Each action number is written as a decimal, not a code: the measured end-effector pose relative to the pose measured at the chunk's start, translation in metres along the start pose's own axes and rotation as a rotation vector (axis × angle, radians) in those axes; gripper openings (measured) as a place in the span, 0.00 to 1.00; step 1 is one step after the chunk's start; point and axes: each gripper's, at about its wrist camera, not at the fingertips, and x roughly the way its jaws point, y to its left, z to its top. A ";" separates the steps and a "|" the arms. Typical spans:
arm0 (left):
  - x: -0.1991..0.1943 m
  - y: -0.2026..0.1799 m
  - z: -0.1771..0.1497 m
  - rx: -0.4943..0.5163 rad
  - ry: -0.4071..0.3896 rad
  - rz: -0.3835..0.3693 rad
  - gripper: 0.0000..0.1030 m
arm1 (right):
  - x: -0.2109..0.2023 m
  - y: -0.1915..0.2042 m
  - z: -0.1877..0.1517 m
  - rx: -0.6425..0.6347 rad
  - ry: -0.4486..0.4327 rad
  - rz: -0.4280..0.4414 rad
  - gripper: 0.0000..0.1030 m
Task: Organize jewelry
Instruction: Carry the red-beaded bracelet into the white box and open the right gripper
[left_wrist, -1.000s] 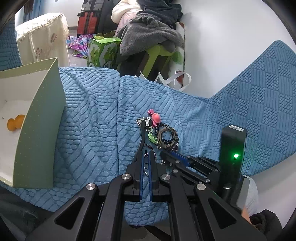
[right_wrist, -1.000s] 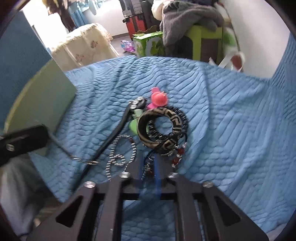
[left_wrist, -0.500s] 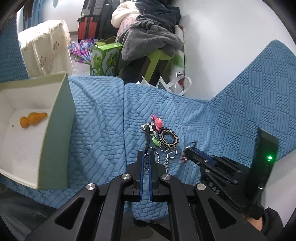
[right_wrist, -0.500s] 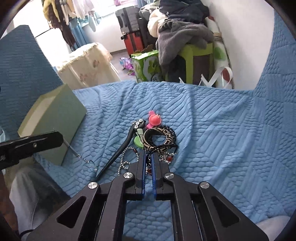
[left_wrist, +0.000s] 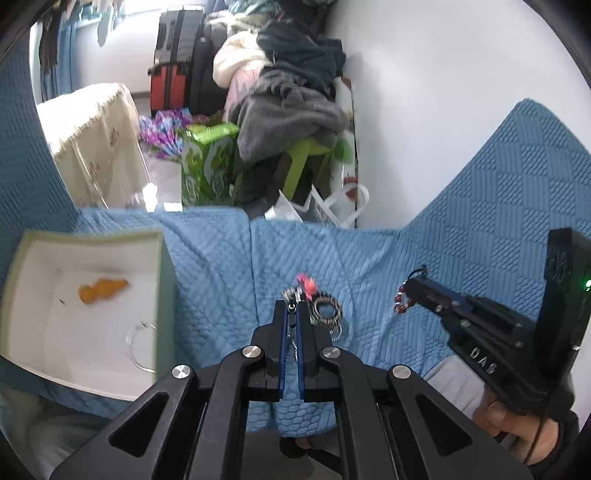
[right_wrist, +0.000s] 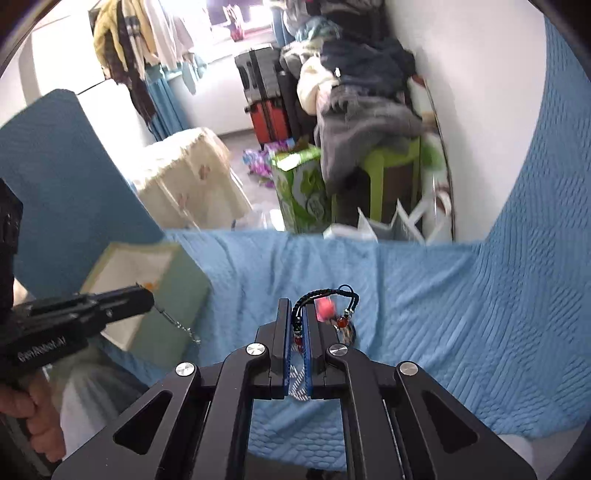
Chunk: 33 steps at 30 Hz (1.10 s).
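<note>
My left gripper (left_wrist: 291, 314) is shut on a silver chain (left_wrist: 292, 338); in the right wrist view the chain (right_wrist: 177, 325) hangs from its tip beside the green box (right_wrist: 173, 295). My right gripper (right_wrist: 295, 314) is shut on a black cord bracelet with red beads (right_wrist: 332, 299), lifted off the sofa; its red beads (left_wrist: 400, 302) dangle in the left wrist view. A pink ornament (left_wrist: 308, 282) and a patterned bangle (left_wrist: 327, 312) lie on the blue sofa cover (left_wrist: 369, 266). The open box (left_wrist: 92, 295) holds an orange piece (left_wrist: 101, 290) and a clear ring (left_wrist: 142, 347).
The blue quilted sofa back rises at the right (left_wrist: 517, 166) and left (left_wrist: 22, 147). Beyond the seat edge stand a green carton (left_wrist: 207, 162), a green stool with clothes (left_wrist: 295, 110), a white bag (left_wrist: 332, 206) and suitcases (left_wrist: 173, 62).
Both grippers have risen and pulled back from the jewelry pile. The right one has lifted the beaded cord bracelet off the sofa; the left one has carried the chain up.
</note>
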 end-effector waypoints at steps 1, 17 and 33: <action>-0.010 0.000 0.006 0.006 -0.011 0.007 0.02 | -0.007 0.005 0.007 -0.002 -0.013 0.000 0.03; -0.113 0.039 0.068 0.067 -0.162 0.039 0.02 | -0.074 0.109 0.082 -0.094 -0.182 0.090 0.03; -0.065 0.169 0.022 -0.040 -0.086 0.129 0.02 | 0.046 0.200 0.029 -0.180 0.007 0.181 0.04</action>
